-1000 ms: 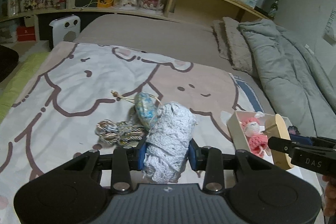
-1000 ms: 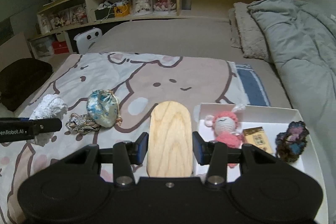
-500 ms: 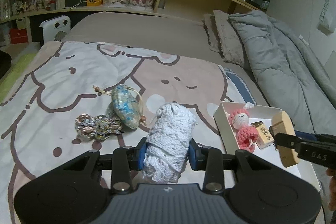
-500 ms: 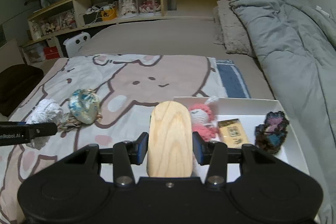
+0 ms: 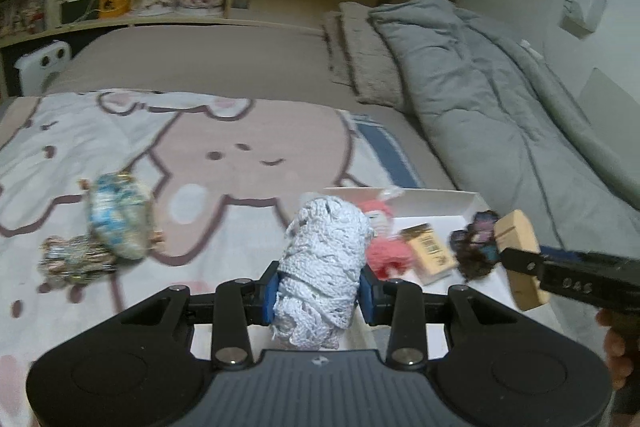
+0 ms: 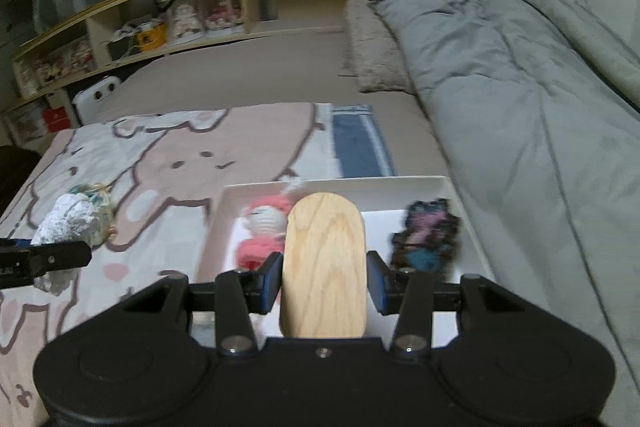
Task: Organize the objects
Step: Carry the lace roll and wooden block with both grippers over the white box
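- Left wrist view: the left gripper [image 5: 320, 291] is clamped on a white crocheted bundle [image 5: 324, 263], its blue pads pressing both sides of the soft roll. The bundle hangs at the near left edge of the white box [image 5: 460, 205] on the bed.
- In the box lie a pink crochet doll [image 5: 386, 247], a small tan packet [image 5: 430, 253] and a dark crocheted piece [image 5: 474, 247]. Left on the cartoon blanket [image 5: 224, 155] are a blue patterned pouch [image 5: 116, 223] and a tangle of cord [image 5: 74, 259] (both blurred).
- The right gripper shows at the right edge, holding a wooden block [image 5: 520, 259] above the box's right end.
- Right wrist view: the right gripper [image 6: 323, 283] is closed on that oval wooden block [image 6: 324, 267], held upright over the box [image 6: 400, 183], between the doll [image 6: 264, 227] and the dark piece [image 6: 426, 235].
- Risks, as I judge them: the box floor is crowded, so a release here could land the block on the doll or the packet it hides, and it might topple against the wall. The bundle is loose and springy; it could snag a pad or drop outside the near rim. Both grippers converge on one small box, so they could bump.
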Motion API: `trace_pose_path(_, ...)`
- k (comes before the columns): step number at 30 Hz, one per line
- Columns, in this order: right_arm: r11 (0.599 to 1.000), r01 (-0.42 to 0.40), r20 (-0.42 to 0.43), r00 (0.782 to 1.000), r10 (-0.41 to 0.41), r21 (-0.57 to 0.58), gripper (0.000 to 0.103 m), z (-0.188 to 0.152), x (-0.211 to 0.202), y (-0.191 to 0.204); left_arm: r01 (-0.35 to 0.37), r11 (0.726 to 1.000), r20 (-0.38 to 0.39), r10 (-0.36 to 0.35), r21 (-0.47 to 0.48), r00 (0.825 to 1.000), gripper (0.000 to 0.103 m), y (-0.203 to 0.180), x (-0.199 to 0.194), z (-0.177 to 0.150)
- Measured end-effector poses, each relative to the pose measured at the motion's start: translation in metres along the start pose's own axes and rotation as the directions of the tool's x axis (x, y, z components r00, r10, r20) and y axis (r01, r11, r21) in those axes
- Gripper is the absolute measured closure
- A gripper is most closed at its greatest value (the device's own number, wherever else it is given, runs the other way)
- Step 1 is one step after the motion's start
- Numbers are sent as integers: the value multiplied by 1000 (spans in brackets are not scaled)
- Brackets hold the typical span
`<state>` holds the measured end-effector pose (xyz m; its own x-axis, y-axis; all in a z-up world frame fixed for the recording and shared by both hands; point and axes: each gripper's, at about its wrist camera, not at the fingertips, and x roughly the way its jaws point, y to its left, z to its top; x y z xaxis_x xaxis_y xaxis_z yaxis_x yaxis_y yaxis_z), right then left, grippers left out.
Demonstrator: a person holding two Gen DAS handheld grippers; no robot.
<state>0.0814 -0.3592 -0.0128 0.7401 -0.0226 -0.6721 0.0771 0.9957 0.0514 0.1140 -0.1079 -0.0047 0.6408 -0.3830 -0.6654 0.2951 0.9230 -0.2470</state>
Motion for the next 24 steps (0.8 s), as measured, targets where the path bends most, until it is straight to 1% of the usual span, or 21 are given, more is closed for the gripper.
trace_pose_path(5, 998, 37, -12, 999, -36, 43, 58, -4, 4, -31, 70, 997, -17, -70, -11, 997, 63, -37, 19, 1)
trace_pose_path(9, 997, 49, -22, 999, -48, 66, 58, -8, 6, -52, 114, 993, -54, -114, -8, 992, 63, -68, 37, -5)
trace_pose_path(12, 996, 67, -40, 997, -65, 51, 58, -12, 10, -62, 137, 991, -88, -136, 4, 987, 63, -89, 50, -13)
trace_pose_path(14, 997, 73, -51, 996, -72, 28, 58, -16, 12, -65, 146, 989, -107, -143, 14, 984, 63, -100, 58, -19)
trace_pose_path(18, 999, 34, -76, 996, -35, -5, 58, -23, 17, -69, 153, 987, -152, -144, 49, 978, 63, -116, 75, -28)
trace_pose_path(21, 999, 17, -93, 995, -20, -33, 58, -26, 21, -69, 129, 989, -186, -114, 75, 976, 63, -120, 87, -34)
trace_pose_path(24, 999, 0, -109, 994, -5, -51, 58, -28, 26, -70, 111, 991, -206, -93, 80, 974, 63, -119, 97, -36)
